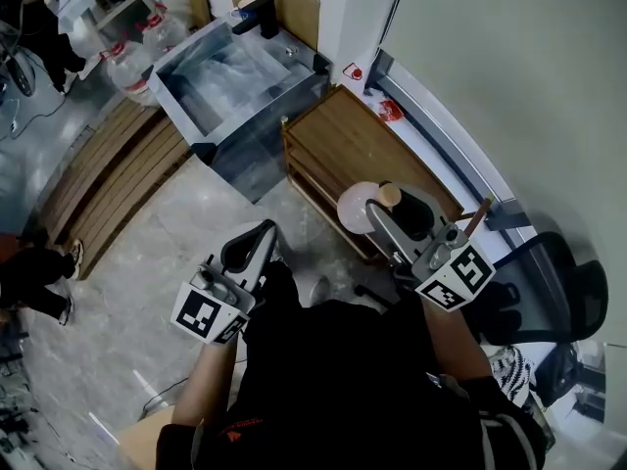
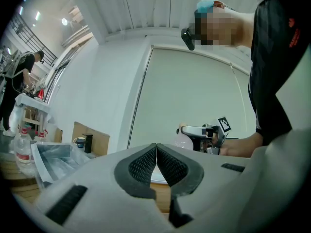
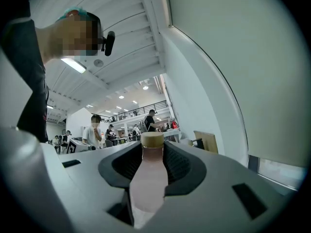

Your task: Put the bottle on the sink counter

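Right gripper (image 3: 152, 150) first: your jaws are clamped on the bottle (image 3: 147, 188), with the pads pressing on either side just below its cap (image 3: 152, 139). The grip looks centred, and no gap shows at the pads. Left gripper (image 2: 156, 148): jaws shut pad to pad with nothing between them, so it carries no load.

Condition of the bottle: pale, pinkish and translucent, narrowing from a broad shoulder to a slim neck, and closed with a cream-tan cap. No label can be made out, and whether it holds liquid cannot be told. In my judgement, smooth plastic gripped this high may swing or slip under a jolt.

Location: the head view puts the bottle in the air over the near corner of the wooden cabinet (image 1: 343, 140), resting on nothing. The sink (image 1: 178, 88) and the desk (image 1: 257, 109) around it lie beyond the cabinet, well apart from the bottle. A black tap (image 1: 257, 13) stands at the far edge.

Step in hand, as judged: carrying the bottle toward the sink, with placement not yet done. The next move calls for you to bring the right gripper across to the desk and pick a bare, flat stretch of its rim. Lower until the base sits square, and only then part the jaws. The rim looks narrow, so a base set partly over the basin could tip in.
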{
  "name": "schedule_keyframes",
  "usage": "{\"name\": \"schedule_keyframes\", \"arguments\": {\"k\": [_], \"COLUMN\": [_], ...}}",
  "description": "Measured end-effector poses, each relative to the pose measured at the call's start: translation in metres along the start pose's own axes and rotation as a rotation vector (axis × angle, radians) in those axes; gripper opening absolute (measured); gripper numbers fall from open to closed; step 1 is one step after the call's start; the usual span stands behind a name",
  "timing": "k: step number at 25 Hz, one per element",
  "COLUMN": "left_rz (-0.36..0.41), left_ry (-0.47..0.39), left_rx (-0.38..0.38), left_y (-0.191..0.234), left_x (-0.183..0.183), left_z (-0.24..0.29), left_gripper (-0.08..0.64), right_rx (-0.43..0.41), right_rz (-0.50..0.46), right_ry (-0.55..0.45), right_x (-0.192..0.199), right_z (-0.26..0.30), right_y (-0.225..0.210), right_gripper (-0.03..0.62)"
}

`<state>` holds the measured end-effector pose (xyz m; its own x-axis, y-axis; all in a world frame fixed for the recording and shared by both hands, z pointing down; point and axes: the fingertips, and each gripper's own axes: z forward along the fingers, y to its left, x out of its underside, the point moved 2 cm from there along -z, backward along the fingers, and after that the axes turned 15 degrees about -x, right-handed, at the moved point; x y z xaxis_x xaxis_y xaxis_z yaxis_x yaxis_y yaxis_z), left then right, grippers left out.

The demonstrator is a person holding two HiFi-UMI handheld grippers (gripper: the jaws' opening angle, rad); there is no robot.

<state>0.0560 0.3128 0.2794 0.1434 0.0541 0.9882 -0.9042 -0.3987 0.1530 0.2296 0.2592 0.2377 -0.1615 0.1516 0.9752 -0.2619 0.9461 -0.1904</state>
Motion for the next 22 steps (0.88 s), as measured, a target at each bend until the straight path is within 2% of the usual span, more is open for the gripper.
{"name": "schedule_keyframes", "arguments": {"k": [5,8,12,22], "left_rz": [-0.038,-0.024,-0.024,-0.04], "left_ry": [-0.017,0.013,0.002,0.091], "left_rx": [0.023,0.019,0.036,0.073], "left_y": [0.025,0.052,0.091,0.184], "left_x": [-0.006,-0.001,-0.004,0.002], "left_z": [0.028,0.045,0.07,0.125], "left_gripper": [0.02,0.02,0.02,0.02], "right_rx": [0.008,0.021,0.045,0.127], "right_rz": [0.009,0.013,0.025,0.048], "right_ry": [0.007,0.007,0.017,0.04], "right_x": [0.004,0.007,0.013,0.025], "right_z": [0.024,0.044,0.073,0.146], "right_y": [-0.03,-0.052,-0.08,-0.145], "right_gripper": [0.138,0.138,0.138,0.138]}}
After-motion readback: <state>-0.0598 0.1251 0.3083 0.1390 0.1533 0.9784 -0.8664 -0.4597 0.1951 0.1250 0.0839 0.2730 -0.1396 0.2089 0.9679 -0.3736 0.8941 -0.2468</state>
